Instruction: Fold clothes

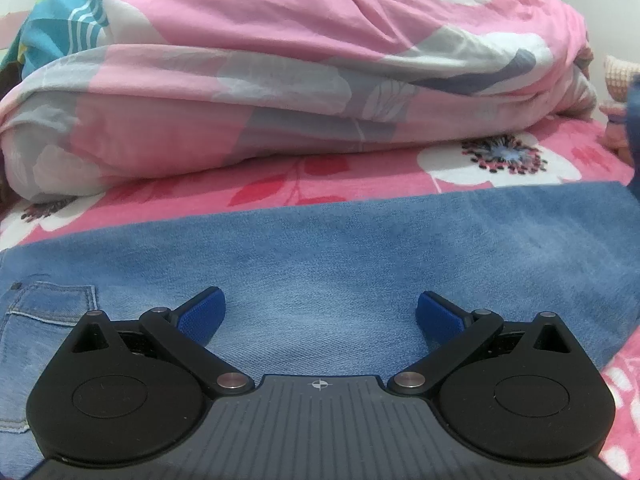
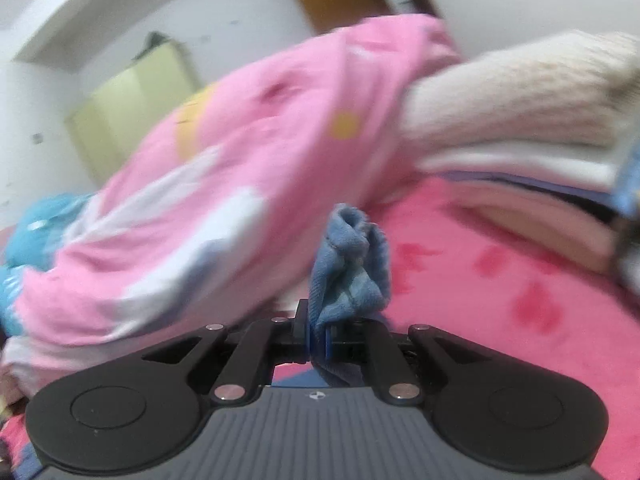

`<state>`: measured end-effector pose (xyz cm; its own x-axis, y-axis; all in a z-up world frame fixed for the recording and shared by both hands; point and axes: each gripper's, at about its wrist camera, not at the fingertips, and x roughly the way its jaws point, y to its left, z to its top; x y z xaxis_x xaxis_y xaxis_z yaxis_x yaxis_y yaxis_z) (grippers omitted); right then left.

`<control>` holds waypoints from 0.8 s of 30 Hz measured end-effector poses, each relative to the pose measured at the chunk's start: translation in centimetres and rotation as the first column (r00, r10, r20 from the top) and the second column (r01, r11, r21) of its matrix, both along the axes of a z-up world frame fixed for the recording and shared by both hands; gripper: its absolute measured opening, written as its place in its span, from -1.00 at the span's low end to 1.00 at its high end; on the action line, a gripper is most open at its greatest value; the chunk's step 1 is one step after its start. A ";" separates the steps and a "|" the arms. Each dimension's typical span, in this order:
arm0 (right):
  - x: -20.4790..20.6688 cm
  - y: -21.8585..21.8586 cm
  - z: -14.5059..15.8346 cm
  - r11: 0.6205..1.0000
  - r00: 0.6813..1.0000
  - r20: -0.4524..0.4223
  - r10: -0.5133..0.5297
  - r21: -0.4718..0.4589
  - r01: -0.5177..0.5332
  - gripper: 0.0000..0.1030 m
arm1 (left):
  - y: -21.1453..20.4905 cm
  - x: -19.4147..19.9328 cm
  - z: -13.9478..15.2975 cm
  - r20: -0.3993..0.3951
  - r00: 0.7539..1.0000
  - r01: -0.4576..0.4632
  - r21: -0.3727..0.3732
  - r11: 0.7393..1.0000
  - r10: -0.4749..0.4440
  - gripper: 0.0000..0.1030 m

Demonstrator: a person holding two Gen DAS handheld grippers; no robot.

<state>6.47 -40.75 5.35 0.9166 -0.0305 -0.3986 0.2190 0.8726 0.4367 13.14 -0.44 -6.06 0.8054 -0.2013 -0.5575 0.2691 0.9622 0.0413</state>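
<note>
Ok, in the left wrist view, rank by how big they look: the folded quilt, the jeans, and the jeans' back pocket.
1. Folded quilt and jeans: both fill similar areas; the jeans lie nearer the camera, so I can't rank them.
2. Back pocket: clearly smallest.

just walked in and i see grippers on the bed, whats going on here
A person is folding a pair of blue jeans on a pink floral bedspread, with a handheld gripper in each hand. The right gripper is shut on a bunched bit of the denim and holds it up off the bed. The left gripper is open, low over the jeans lying flat, gripping nothing. A bundled pink quilt lies behind, and folded clothes are stacked at the right.
</note>
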 end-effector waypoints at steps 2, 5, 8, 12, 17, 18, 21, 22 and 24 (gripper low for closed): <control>0.7 2.3 1.0 0.998 0.998 0.008 0.055 0.002 -0.055 -0.88 | 0.8 -0.5 0.7 0.016 1.000 -0.006 -0.049 0.999 0.007 1.00; 1.8 5.4 2.1 0.992 0.992 0.027 0.127 0.024 -0.128 -0.88 | 2.3 -1.3 1.9 0.020 1.000 0.007 -0.128 0.992 -0.005 1.00; 2.5 8.2 2.8 0.980 0.981 0.051 0.188 0.050 -0.190 -0.88 | 4.0 -2.1 3.2 0.011 1.000 0.008 -0.174 0.985 -0.007 1.00; 3.3 12.1 3.1 0.957 0.961 0.069 0.266 0.100 -0.272 -0.88 | 7.3 -2.8 4.2 0.018 1.000 -0.014 -0.233 0.972 0.019 1.00; 4.8 16.8 2.6 0.922 0.936 0.081 0.341 0.167 -0.350 -0.88 | 11.0 -2.0 3.2 -0.052 0.994 -0.102 -0.249 0.963 0.092 1.00; 5.0 17.6 2.4 0.914 0.932 0.084 0.353 0.180 -0.363 -0.88 | 11.7 -1.8 2.9 -0.068 0.992 -0.118 -0.251 0.961 0.105 1.00; 5.8 20.5 1.8 0.888 0.913 0.094 0.396 0.214 -0.407 -0.88 | 13.6 -1.4 1.6 -0.111 0.987 -0.141 -0.264 0.954 0.115 0.99; 6.0 21.6 1.7 0.878 0.905 0.097 0.415 0.218 -0.426 -0.88 | 13.9 -1.6 1.5 -0.100 0.989 -0.129 -0.273 0.953 0.106 0.99; 6.6 23.8 1.3 0.858 0.887 0.103 0.450 0.226 -0.461 -0.88 | 14.5 -2.2 1.8 -0.084 0.992 -0.117 -0.297 0.948 0.096 0.99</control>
<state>13.10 -16.91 6.66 0.8220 0.4848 -0.2989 -0.2021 0.7389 0.6427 10.97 14.06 -4.24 0.7938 -0.2833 -0.5382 0.1568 0.9503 -0.2689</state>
